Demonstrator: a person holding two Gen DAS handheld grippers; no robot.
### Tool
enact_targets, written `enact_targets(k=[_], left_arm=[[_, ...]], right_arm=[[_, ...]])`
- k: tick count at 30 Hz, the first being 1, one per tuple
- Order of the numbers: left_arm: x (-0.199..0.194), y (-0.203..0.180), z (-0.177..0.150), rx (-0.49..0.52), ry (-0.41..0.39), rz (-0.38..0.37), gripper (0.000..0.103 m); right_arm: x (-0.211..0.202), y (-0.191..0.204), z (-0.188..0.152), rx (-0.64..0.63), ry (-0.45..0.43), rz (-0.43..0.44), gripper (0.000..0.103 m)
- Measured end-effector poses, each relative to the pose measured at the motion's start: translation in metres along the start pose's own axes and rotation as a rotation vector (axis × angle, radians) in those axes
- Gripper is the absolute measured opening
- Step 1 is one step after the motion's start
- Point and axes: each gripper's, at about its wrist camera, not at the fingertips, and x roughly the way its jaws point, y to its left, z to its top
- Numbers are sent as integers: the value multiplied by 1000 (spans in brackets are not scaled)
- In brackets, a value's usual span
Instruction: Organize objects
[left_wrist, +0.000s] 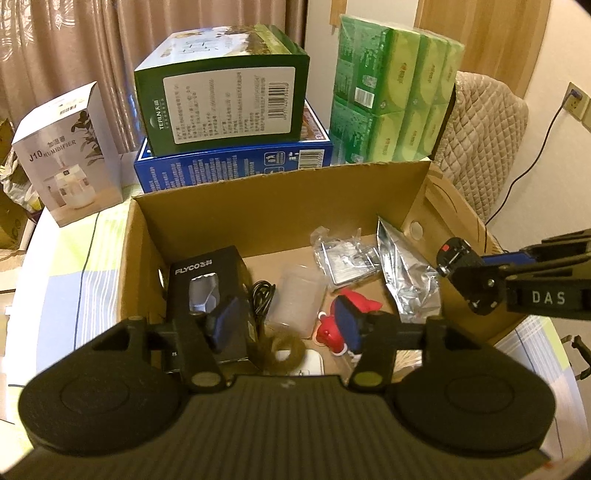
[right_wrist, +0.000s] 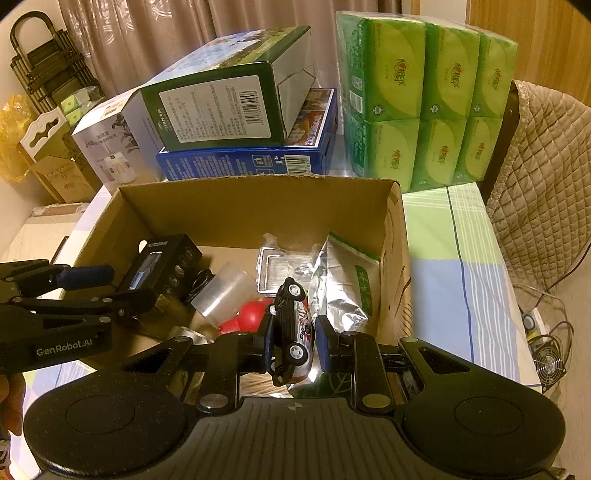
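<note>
- The cardboard box is matt brown paperboard.
- The foil pouch is shiny, crinkled silver.
- The toy car looks like glossy plastic.
- The chair cover is quilted cloth.

My left hand-held gripper is black with blue pads, and so is my right hand-held gripper. The toy car is black on top with white, red-lettered sides and white wheels. The cardboard box is plain brown. Inside it I see a black shaver box, a red toy, a frosted clear cup and a crinkled silver foil bag with a green label. Behind it stand bright green tissue packs, a dark green carton on a blue carton, and a white humidifier box. The bench cloth is checked in pale blue, lime and white.
</note>
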Motion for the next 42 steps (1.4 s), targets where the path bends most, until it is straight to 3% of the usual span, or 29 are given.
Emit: enact_targets(k=[31,32,34,35,42], left_arm=[[-5,1,-5,14,-6,3,53],[-5,1,-5,14,-6,4,55],[-5,2,-6,14,-9,7,60],[-6,2,-6,15,-10,8,61],[-13,0,-13,28,-25,31,76]], right_arm=[[-2,9,6,8,-44,31,20],[-1,8,6,10,-52,37,21],[-1,6,6,18,-75,48,41],[-2,5,6,26,-88,55,44],[-9,0,3,43,-101,56,49]])
